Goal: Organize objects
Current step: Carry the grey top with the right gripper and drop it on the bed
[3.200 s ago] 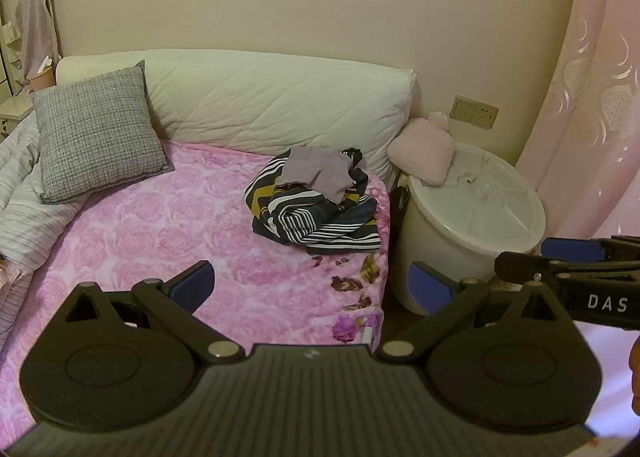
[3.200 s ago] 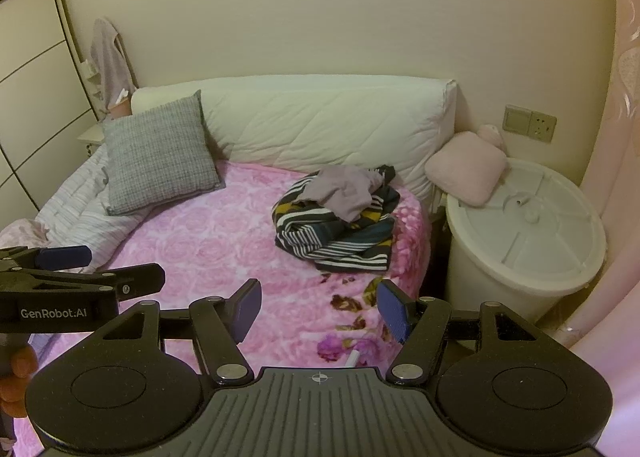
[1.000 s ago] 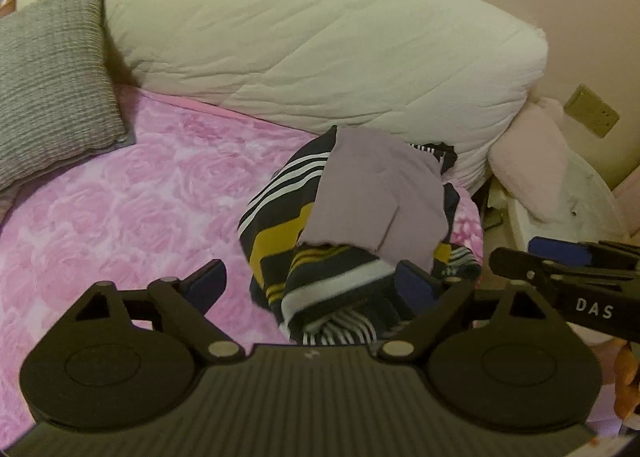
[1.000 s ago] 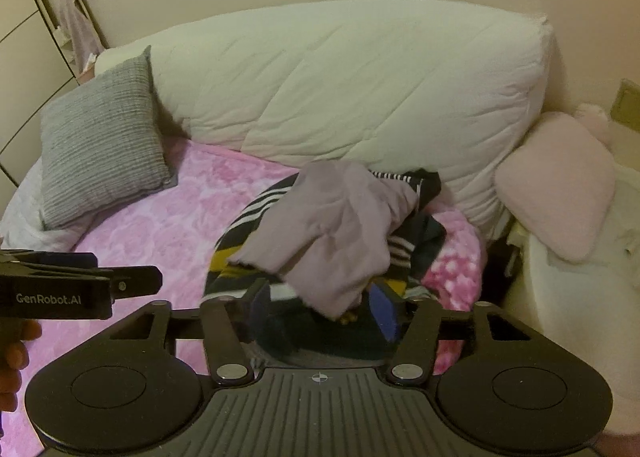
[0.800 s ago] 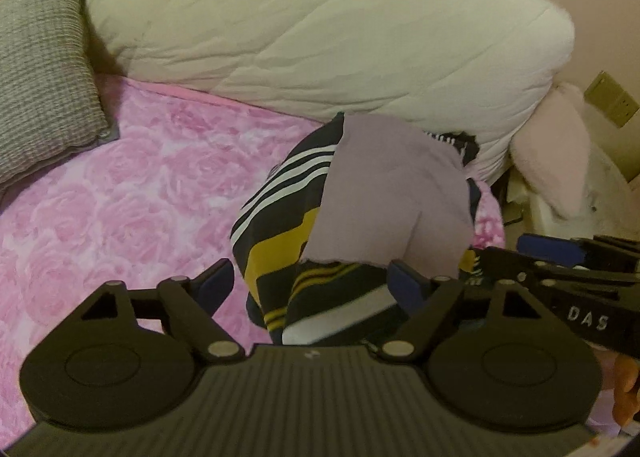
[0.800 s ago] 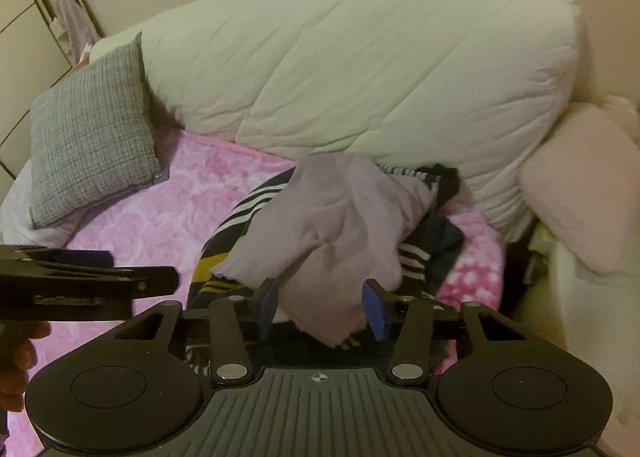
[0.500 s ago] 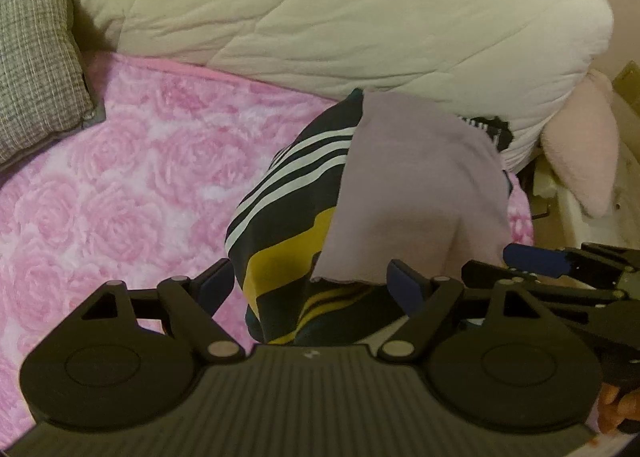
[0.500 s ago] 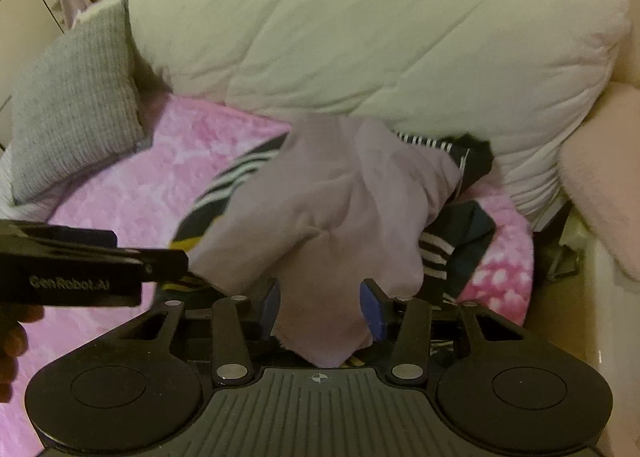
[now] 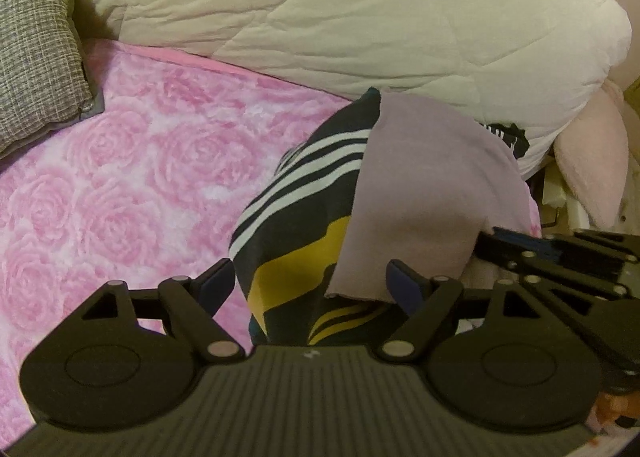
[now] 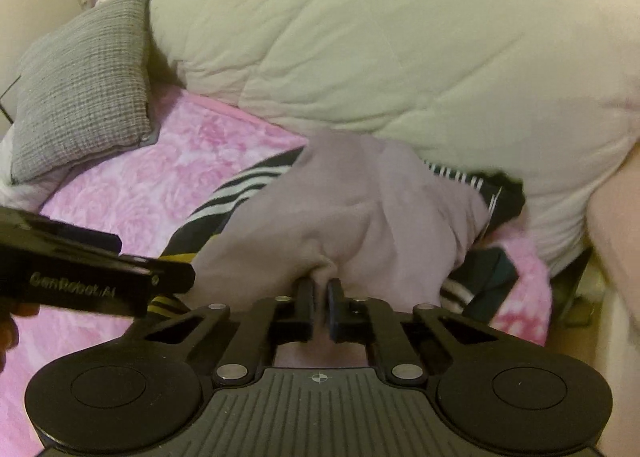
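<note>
A mauve cloth [image 9: 420, 197] lies crumpled on top of a dark garment with white and yellow stripes [image 9: 304, 217] on the bed. My left gripper [image 9: 310, 281] is open just above the pile's near edge, with one finger on each side of the striped garment and the cloth's corner. The pads are not pressing on either. My right gripper [image 10: 320, 283] is shut on the near edge of the mauve cloth [image 10: 360, 209], which bunches into a fold at the fingertips. The striped garment [image 10: 224, 205] shows beneath it. Each gripper appears at the side of the other's view.
The pile rests on a pink rose-patterned bedspread [image 9: 140, 177]. A rolled cream duvet [image 9: 360, 9] lies behind it, a grey cushion [image 9: 32, 37] at far left and a pale pink pillow [image 9: 592, 161] at right. The bed's edge drops off right of the pile.
Both grippers came down close over the clothes pile. The right jaws went from wide apart to shut on the mauve cloth's edge. The left jaws narrowed slightly.
</note>
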A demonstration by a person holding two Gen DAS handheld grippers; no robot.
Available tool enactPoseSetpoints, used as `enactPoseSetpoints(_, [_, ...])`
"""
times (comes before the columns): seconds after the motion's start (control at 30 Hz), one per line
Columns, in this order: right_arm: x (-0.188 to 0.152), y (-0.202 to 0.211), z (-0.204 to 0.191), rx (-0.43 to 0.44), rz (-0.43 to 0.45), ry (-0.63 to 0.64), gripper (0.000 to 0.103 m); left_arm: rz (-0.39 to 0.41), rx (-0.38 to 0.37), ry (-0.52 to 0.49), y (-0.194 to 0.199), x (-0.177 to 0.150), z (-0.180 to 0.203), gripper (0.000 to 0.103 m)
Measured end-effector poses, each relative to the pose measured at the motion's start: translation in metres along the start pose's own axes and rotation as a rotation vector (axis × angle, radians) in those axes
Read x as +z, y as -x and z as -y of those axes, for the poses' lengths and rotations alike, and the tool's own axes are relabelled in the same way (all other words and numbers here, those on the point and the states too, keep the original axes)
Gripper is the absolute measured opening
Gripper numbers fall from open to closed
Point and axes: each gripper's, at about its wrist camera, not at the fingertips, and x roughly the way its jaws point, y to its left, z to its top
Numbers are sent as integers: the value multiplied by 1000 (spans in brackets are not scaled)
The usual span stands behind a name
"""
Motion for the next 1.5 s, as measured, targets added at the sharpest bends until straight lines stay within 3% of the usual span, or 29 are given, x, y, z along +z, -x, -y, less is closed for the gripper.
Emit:
enactPoseSetpoints(0.13, [5, 26, -10, -2, 64, 39, 0, 18, -6, 31, 16, -2, -11, 79])
enactPoseSetpoints(0.37, [30, 86, -41, 99, 156, 54, 0, 88, -10, 132, 75, -25, -43, 79])
enactPoseSetpoints(0.57, [34, 134, -102, 276, 227, 158, 0, 197, 43, 282, 156, -89, -93, 79])
enactPoseSetpoints(0.6, [31, 135, -119, 249, 211, 207, 0, 216, 57, 311, 171, -101, -101, 79])
enactPoseSetpoints(0.63, [27, 135, -131, 230, 184, 228, 0, 234, 75, 338, 188, -116, -110, 79])
enactPoseSetpoints(0.7, [25, 152, -147, 321, 175, 175, 0, 280, 109, 385, 222, -148, -126, 79])
enactPoseSetpoints(0.8, [11, 208, -203, 447, 294, 302, 0, 336, 171, 468, 274, -205, -149, 79])
enactPoseSetpoints(0.87, [-2, 234, -241, 534, 308, 355, 0, 376, 212, 525, 311, -249, -164, 79])
enactPoseSetpoints(0.97, [-29, 255, -295, 588, 295, 425, 0, 421, 290, 606, 364, -317, -181, 79])
enactPoseSetpoints(1.03, [-44, 276, -323, 704, 278, 394, 0, 445, 353, 665, 399, -365, -189, 79])
enactPoseSetpoints(1.2, [-93, 344, -412, 953, 307, 459, 0, 490, 496, 796, 482, -476, -202, 79])
enactPoseSetpoints(1.27, [-113, 364, -439, 1014, 318, 479, 0, 503, 556, 853, 511, -520, -201, 79])
enactPoseSetpoints(1.33, [-134, 381, -463, 1063, 281, 540, 0, 499, 601, 919, 535, -560, -198, 79])
enactPoseSetpoints(1.4, [-160, 386, -485, 1045, 172, 659, 0, 488, 634, 978, 550, -596, -193, 79])
enactPoseSetpoints(1.47, [-194, 387, -503, 992, 80, 798, 15, 450, 664, 1034, 556, -624, -185, 79])
enactPoseSetpoints(1.5, [-212, 389, -505, 967, 57, 846, 35, 430, 671, 1061, 557, -637, -181, 79])
